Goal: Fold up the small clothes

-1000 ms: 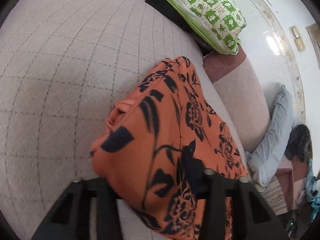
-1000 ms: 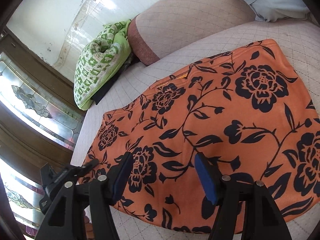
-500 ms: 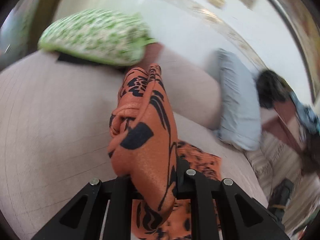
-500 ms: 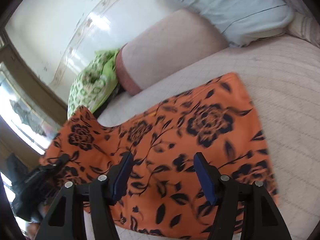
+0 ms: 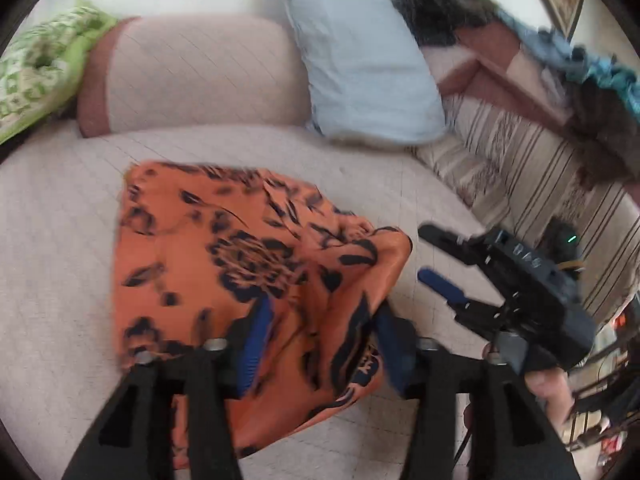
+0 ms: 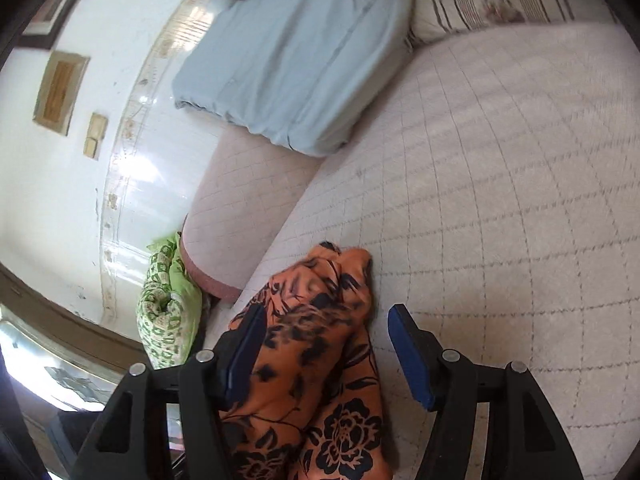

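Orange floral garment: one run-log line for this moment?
orange black-floral fabric garment: folded over on quilted beige cushion | left hand-held gripper: just opened, fabric between | right hand-held gripper: open

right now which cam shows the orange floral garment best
The left wrist view: the orange floral garment lies spread on the cushion, most of its outline visible. The right wrist view shows only a bunched, narrow strip of it.

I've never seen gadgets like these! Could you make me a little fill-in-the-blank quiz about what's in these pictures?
1. The garment being folded is ____ with black flowers.
2. It lies on a quilted ____ cushion.
3. The pillow leaning against the backrest is light ____.
4. The pads on the fingers of the right gripper are ____.

Missing words: orange; beige; blue; blue
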A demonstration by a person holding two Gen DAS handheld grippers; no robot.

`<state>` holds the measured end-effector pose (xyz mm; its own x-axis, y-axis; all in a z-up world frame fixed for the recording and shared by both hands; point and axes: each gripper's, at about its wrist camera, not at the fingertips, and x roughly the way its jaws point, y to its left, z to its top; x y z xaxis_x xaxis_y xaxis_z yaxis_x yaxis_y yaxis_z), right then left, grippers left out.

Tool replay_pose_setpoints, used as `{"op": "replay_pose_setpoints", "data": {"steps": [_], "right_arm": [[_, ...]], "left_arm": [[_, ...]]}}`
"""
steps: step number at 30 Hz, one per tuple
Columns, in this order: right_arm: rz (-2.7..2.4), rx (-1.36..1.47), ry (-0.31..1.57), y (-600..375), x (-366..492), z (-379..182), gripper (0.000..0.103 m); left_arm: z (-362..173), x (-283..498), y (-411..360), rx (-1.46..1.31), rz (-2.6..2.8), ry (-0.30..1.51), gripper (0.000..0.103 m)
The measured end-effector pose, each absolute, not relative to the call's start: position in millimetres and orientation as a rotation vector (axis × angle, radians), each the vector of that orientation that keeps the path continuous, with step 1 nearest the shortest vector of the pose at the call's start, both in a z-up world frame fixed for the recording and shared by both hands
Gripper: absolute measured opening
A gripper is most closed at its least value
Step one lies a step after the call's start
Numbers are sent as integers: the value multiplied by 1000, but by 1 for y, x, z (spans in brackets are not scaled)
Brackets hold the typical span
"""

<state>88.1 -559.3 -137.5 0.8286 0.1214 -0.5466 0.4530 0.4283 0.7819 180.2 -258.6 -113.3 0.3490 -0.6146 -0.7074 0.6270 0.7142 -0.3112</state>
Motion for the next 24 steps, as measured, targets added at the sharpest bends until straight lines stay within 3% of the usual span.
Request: {"op": "replay_pose_setpoints", "data": {"steps": [1,3,7,15,22,23,24], "right_arm": [[-204,1139,595,-558,91,-139,66],[-157,1143,619,-551,99,-137,66],[-88,1165,657,-538,106,-137,68],[-211,1088,777,-539,123,-149,71],[-230,912,1001,-503,164,-159,71],[-247,855,992,-498,166,-155,63],[-258,826,988,-496,166,-152,45]], "left_arm": [[-104,179,-238,-15,-783,851,80],[-94,178,-204,-46,-734,773,85],[-108,193,-166,-8,-646,802,85],[-197,185,-172,256,-647,1044,85],[-206,196,-156,167,-761,1100,85],[-204,199,-150,143,-755,1093,85],[-201,200,-144,113,-752,1085,85]]}}
